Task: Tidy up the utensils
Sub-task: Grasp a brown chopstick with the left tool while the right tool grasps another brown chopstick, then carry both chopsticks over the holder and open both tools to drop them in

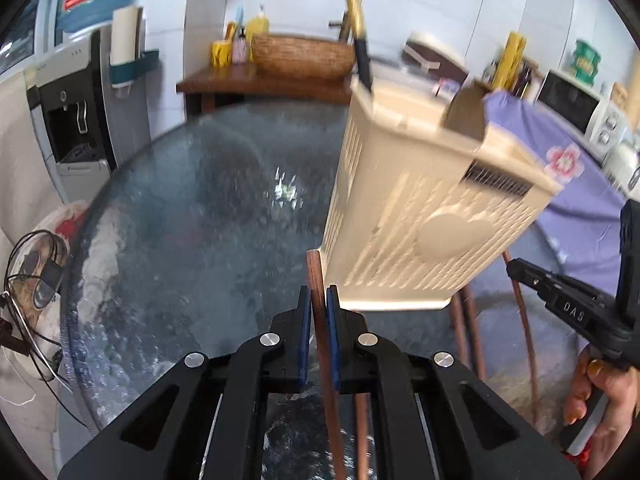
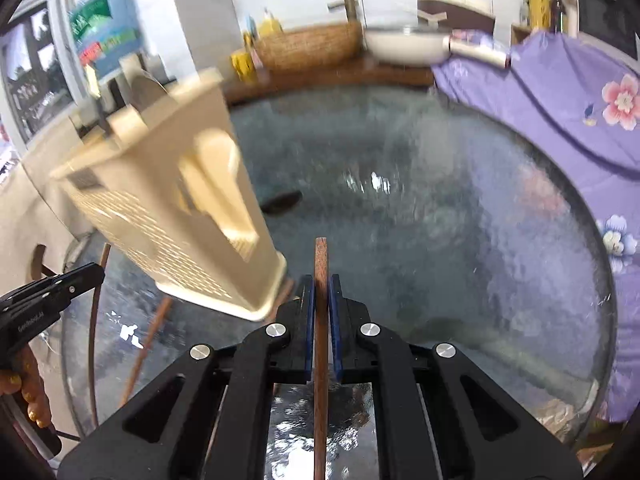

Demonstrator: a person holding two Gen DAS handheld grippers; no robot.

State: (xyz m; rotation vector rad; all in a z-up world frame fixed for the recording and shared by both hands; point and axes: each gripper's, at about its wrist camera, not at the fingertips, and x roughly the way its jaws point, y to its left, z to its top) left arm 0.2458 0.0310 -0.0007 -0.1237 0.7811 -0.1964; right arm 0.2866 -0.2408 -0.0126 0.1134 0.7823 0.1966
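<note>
The left tongs (image 1: 318, 300) are closed almost fully, and their blue pads (image 1: 305, 320) press on a thin brown wooden stick (image 1: 320, 344), probably a chopstick. Its tip stands a little past the fingertips, just beside the lower corner of the cream holder (image 1: 420, 208). The right tongs (image 2: 320, 292) are closed in the same way on a second stick (image 2: 321, 300), and this one also shows above the pads. Each pair of tongs has one stick, so both hands are loaded.

The holder stands on the glass table (image 1: 200, 200), between the two hands, and it looks tilted because of the lens. A dark handle (image 1: 362, 56) and a flat blade (image 1: 466, 112) already rise from its top, so some compartments are taken. More brown sticks (image 1: 468, 328) lie on the table near its base.

The step in hand seems to be to carry the sticks to the open top of the holder. To do it well, each stick should come above the rim first and then be turned with the tip down, toward a free compartment. The grip should not loosen until the tip is inside, because a thin stick can swing between flat pads. It may be safer to put one stick in before the other, so the hands do not meet over the narrow opening
</note>
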